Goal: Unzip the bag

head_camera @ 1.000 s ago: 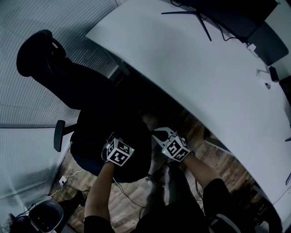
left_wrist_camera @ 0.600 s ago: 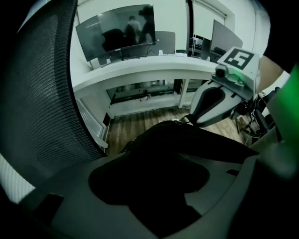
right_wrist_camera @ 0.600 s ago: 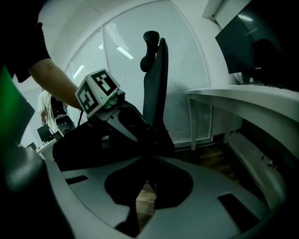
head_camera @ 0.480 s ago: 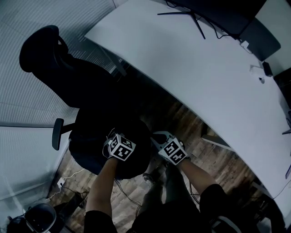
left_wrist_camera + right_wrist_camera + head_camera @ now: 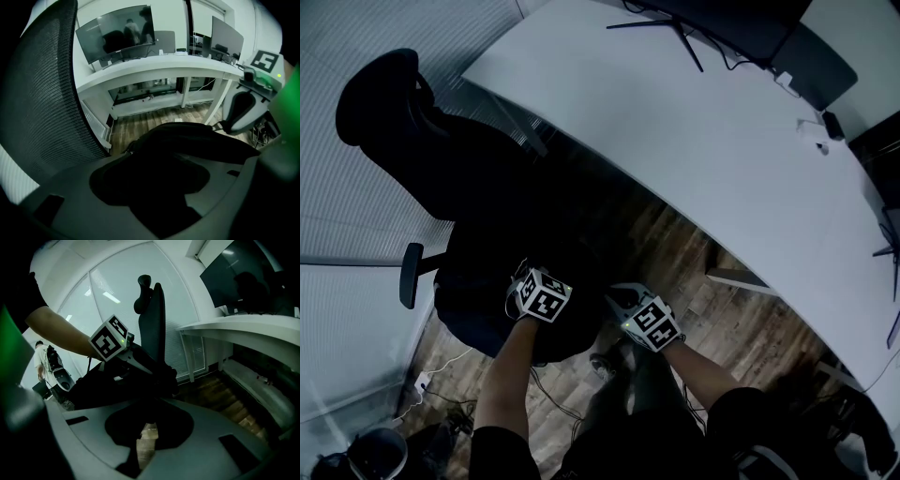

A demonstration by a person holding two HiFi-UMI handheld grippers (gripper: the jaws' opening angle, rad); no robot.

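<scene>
A black bag [image 5: 492,281] lies on the seat of a dark office chair [image 5: 403,141]. My left gripper [image 5: 528,279] reaches down onto the bag's top. In the left gripper view black fabric [image 5: 187,140] fills the gap of the left gripper [image 5: 154,187], and the jaws look shut on it. My right gripper [image 5: 614,298] is at the bag's right side. In the right gripper view the right gripper [image 5: 147,437] is shut on a tan zipper pull tab [image 5: 149,433]. The bag [image 5: 108,385] and the left gripper [image 5: 140,363] show just beyond it.
A long white desk [image 5: 703,141] with monitors [image 5: 741,23] curves behind and to the right of the chair. Below it is wooden floor [image 5: 722,319], with cables [image 5: 441,370] at the lower left. The chair's mesh back [image 5: 42,93] rises close at the left. A person [image 5: 40,362] stands far off.
My right gripper has drawn back toward me, away from the desk, and rolled, still shut on the tab. The left gripper has stayed on the bag.
</scene>
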